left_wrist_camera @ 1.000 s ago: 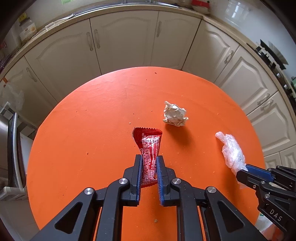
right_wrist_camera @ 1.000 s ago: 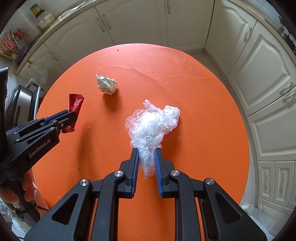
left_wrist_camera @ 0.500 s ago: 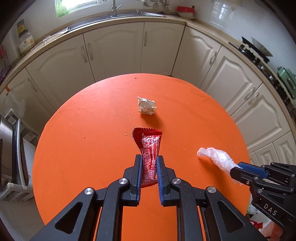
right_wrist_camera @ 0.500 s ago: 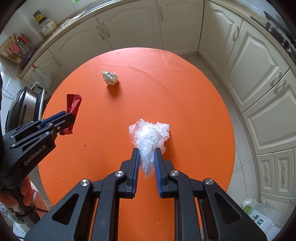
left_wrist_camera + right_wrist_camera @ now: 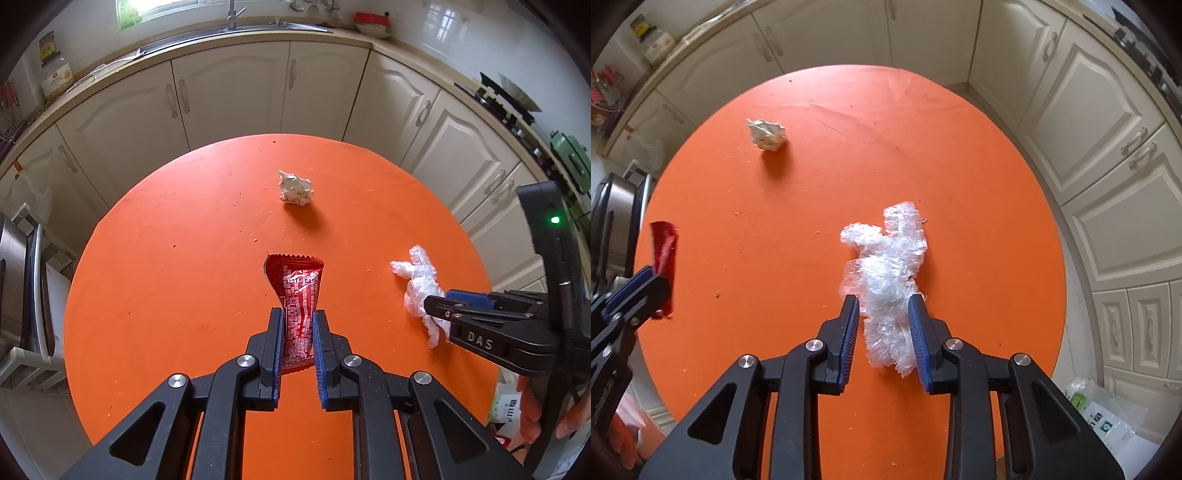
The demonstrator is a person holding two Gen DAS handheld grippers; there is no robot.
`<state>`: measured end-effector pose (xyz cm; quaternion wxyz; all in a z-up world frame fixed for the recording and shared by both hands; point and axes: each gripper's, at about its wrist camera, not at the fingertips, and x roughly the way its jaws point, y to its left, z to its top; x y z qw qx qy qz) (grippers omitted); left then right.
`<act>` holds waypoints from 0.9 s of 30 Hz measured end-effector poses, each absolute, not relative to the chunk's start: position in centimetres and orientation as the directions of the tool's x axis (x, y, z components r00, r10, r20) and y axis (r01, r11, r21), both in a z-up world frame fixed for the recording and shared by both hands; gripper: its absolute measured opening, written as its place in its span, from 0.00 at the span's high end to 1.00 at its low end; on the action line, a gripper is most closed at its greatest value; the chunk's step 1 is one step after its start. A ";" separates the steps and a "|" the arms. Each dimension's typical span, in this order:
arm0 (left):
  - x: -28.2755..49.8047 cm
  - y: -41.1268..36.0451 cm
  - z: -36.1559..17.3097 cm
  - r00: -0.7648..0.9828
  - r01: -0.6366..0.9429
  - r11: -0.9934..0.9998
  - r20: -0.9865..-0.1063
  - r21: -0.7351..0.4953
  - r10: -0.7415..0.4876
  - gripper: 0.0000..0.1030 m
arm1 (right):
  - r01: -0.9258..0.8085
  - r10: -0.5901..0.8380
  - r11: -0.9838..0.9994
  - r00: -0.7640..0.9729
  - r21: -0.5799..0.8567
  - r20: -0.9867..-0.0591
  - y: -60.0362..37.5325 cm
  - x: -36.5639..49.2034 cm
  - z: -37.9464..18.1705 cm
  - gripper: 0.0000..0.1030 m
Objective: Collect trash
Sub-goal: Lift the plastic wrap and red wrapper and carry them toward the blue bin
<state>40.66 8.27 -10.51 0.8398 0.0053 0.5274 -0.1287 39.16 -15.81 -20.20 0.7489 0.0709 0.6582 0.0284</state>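
My left gripper (image 5: 297,325) is shut on a red snack wrapper (image 5: 297,291) and holds it above the round orange table (image 5: 166,277); the wrapper also shows in the right wrist view (image 5: 665,251). My right gripper (image 5: 882,314) is open, its blue pads on either side of a clump of clear plastic wrap (image 5: 886,269) that looks to be lying on the table. The wrap also shows in the left wrist view (image 5: 419,284). A crumpled white paper ball (image 5: 295,188) lies on the far part of the table, also in the right wrist view (image 5: 766,134).
Cream kitchen cabinets (image 5: 229,92) curve around behind the table. A metal appliance (image 5: 18,277) stands at the left. Plastic bags (image 5: 1108,413) lie on the floor at the right of the table. Crumbs dot the tabletop.
My right gripper has opened and the plastic wrap has spread out between its pads. Both grippers have drawn back and up from the table. The left still holds the wrapper.
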 end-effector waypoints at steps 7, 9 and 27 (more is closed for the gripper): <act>40.8 8.7 -11.4 0.409 0.192 0.976 -0.895 -0.105 -0.177 0.89 | 0.037 0.109 0.993 0.123 0.115 -0.986 -14.9 40.5 -22.6 0.50; 41.0 8.6 -11.6 0.411 0.187 0.978 -0.897 -0.094 -0.165 0.89 | 0.028 0.102 0.994 0.123 0.106 -0.987 -14.7 40.6 -22.6 0.60; 38.5 -1.0 -10.6 0.423 0.352 0.935 -0.882 -0.052 -0.209 0.89 | 0.124 0.177 0.971 0.208 0.205 -0.962 -23.0 33.8 -18.6 0.75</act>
